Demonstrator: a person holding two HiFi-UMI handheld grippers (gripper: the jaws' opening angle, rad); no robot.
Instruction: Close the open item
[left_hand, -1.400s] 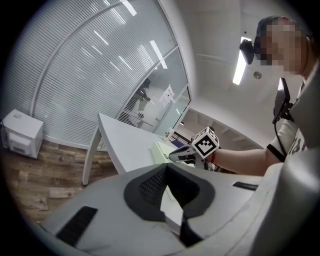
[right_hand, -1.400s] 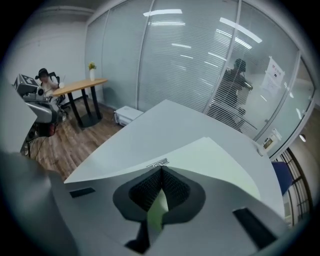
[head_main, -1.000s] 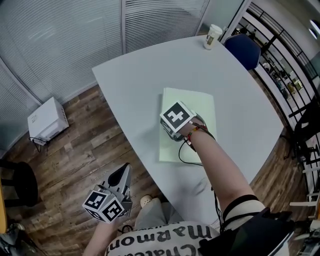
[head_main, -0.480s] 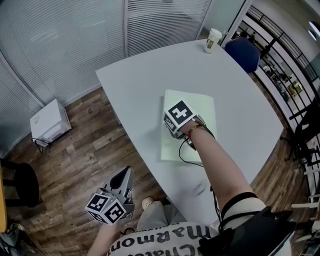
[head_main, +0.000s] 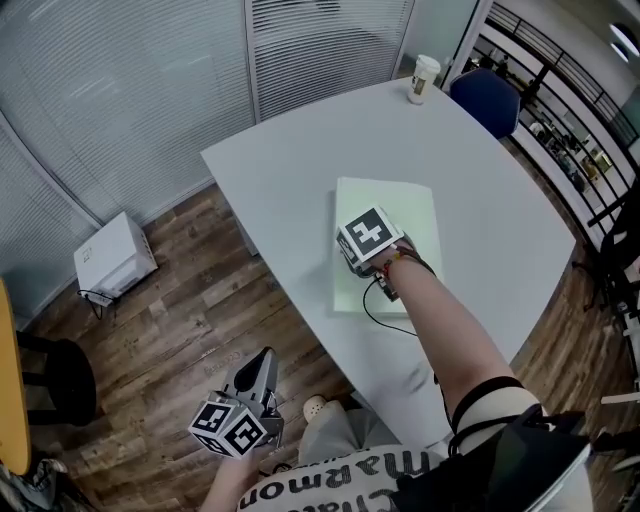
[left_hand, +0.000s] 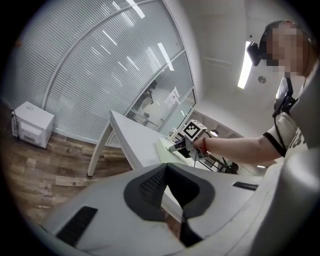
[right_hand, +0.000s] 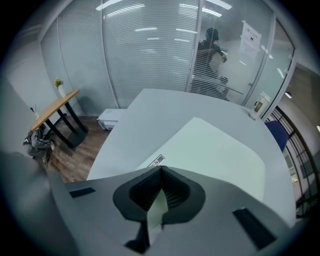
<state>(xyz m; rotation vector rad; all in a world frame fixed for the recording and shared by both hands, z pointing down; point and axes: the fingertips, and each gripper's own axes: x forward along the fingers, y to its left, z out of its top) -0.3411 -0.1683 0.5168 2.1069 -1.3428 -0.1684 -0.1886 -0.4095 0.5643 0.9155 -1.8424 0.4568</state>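
Green folder (head_main: 402, 212) runs 12-to-6; right gripper (right_hand: 160, 171), jaws together and empty, sits over its 6 o'clock end. Left gripper (head_main: 262, 368), likewise pinched empty, hangs off-table at 7 o'clock.

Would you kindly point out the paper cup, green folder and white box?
paper cup (head_main: 423, 82), head view, its side.
green folder (head_main: 400, 205), head view, bare cover.
white box (head_main: 112, 253), head view, top face.
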